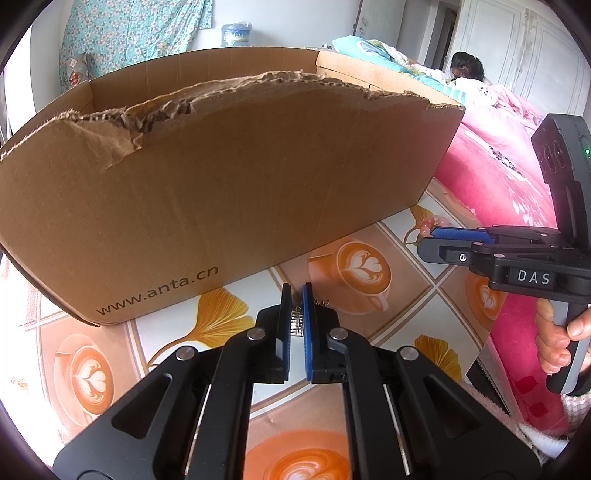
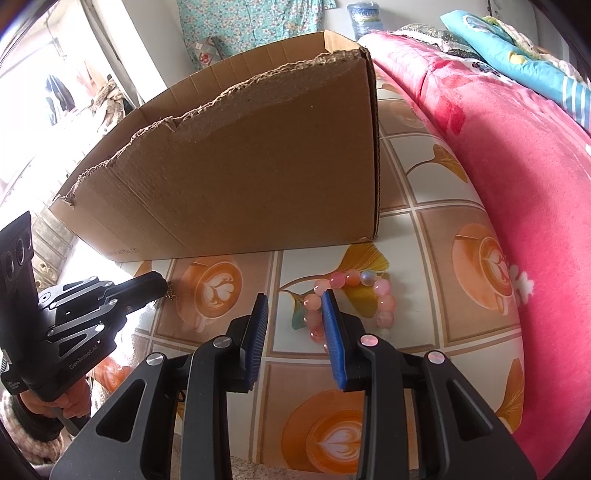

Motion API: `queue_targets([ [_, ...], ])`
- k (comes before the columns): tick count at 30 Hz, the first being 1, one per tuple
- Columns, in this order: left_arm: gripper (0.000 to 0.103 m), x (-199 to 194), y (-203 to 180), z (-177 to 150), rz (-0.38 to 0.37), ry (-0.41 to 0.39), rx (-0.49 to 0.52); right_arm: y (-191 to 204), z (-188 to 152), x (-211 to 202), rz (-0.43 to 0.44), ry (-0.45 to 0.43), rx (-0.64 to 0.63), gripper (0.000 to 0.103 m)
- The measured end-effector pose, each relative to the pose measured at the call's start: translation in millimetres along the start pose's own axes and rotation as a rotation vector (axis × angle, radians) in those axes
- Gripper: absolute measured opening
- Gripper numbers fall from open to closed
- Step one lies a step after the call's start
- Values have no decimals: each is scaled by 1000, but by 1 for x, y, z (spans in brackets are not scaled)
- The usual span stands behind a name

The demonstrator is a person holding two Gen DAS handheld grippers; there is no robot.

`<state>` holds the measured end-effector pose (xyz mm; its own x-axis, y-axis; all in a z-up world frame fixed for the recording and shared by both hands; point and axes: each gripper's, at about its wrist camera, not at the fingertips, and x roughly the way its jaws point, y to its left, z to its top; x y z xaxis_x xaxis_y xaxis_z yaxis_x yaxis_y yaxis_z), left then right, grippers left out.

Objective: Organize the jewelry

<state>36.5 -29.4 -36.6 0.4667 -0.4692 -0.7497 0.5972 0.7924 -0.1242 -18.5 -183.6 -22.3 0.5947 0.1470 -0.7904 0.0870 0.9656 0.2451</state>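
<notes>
Left view only: charm pinched in left tool.

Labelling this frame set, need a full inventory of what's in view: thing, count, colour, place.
cardboard box: 1, brown, torn top edge, on the table behind both grippers
bead bracelet: 1, pink, on the table, around the right gripper's right finger
small metal piece with chain: 1, silver, between the left gripper's fingers
tablecloth: 1, coffee-cup and yellow-leaf tiles, covers the table
blanket: 1, pink, right of the table
water jug: 1, blue, by the far wall
person: 1, dark hair, far right background
left gripper: black, blue pads, shut on the metal piece
right gripper: black, blue pads, partly open
</notes>
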Motion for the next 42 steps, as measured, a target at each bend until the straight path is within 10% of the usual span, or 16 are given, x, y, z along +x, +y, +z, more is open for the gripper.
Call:
queue_targets([
  [42,5,2,-2,4,50,32,-44,4,3,2,-81,-11,-3,10],
])
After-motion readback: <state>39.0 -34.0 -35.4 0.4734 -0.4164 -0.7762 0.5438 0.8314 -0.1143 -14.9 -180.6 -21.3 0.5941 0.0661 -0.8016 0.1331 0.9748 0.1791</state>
